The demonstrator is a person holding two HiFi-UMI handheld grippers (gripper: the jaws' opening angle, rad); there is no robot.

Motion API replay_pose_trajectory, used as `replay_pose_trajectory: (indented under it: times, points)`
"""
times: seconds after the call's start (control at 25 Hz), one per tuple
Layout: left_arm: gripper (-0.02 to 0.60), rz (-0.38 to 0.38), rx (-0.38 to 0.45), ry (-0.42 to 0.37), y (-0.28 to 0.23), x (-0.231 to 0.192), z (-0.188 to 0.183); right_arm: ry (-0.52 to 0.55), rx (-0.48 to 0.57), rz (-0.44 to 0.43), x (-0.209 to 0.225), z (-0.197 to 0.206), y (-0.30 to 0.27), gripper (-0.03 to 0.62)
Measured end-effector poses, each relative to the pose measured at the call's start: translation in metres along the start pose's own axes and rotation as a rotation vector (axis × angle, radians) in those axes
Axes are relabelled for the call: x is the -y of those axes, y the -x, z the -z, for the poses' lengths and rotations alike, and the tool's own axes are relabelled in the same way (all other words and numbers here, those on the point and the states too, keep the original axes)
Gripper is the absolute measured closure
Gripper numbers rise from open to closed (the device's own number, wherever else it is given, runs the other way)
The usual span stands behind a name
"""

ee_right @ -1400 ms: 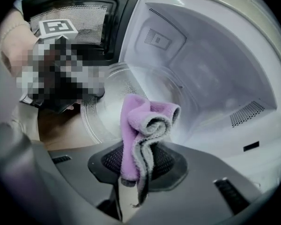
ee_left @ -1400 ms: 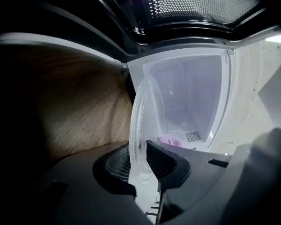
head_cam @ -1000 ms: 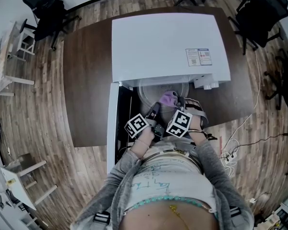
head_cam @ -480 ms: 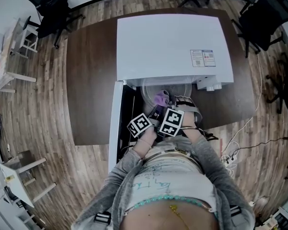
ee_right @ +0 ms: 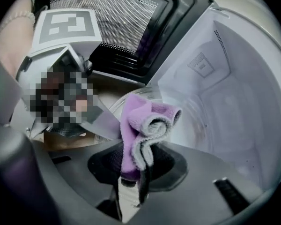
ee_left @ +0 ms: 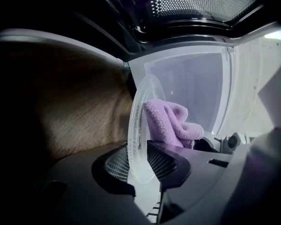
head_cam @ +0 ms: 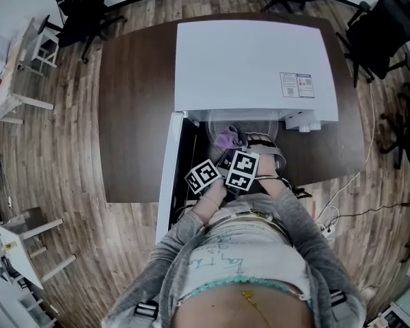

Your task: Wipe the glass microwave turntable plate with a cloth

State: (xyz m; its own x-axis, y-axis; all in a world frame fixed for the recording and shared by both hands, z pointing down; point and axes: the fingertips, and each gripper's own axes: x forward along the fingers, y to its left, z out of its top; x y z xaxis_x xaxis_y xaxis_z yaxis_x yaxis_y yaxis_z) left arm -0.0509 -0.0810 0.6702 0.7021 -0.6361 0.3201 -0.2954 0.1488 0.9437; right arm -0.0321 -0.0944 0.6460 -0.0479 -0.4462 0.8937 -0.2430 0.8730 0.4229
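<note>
Left tool (ee_left: 139, 161) pinches the glass plate (ee_left: 143, 111) by its rim. Looks slick and breakable, so the edge's probably the spot. Right tool (ee_right: 133, 172) clamps the floppy cloth (ee_right: 147, 118).

The turntable plate (ee_left: 139, 132) is clear, glossy glass with a finely ribbed rim. The purple cloth (ee_left: 171, 121) is soft, fuzzy, matt pile. The microwave (head_cam: 253, 60) has a smooth white casing. The worktop (head_cam: 133, 108) is dark, matt wood; the floor (head_cam: 55, 156) is streaky wooden planks.
</note>
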Motion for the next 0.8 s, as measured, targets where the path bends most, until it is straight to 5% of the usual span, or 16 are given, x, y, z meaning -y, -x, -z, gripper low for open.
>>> replay_pose_trajectory:
  times: [0.8]
  points:
    - [0.495,0.009,-0.013,-0.002,-0.001,-0.001,0.0,0.075,0.125,0.03,0.029,-0.061,-0.015,0.479]
